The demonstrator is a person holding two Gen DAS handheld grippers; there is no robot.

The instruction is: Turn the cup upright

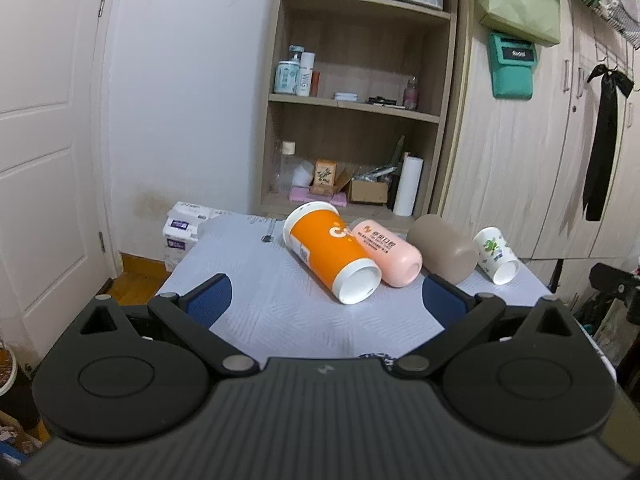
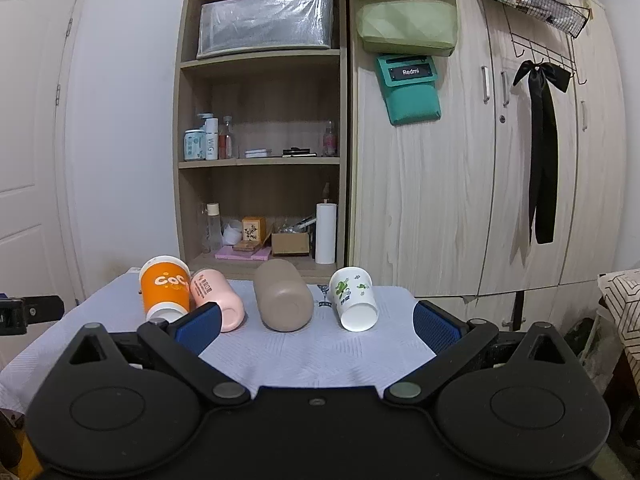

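Left wrist view shows your left gripper spread wide, empty like the right gripper, short of the orange cup lying sideways on the table; approach and close around its body.

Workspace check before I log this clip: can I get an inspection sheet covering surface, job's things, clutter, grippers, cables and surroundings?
Surface: table under a pale patterned cloth.
Job's things: four cups on their sides in a row: orange cup, pink cup, taupe cup, white cup. Orange and pink touch; none upright.
Clutter: nothing seen on the table besides the cups.
Grippers: left gripper open, short of the orange cup; right gripper open, short of the row. Neither holds anything.
Cables: nothing seen.
Surroundings: shelf with bottles and boxes, wardrobe, door.
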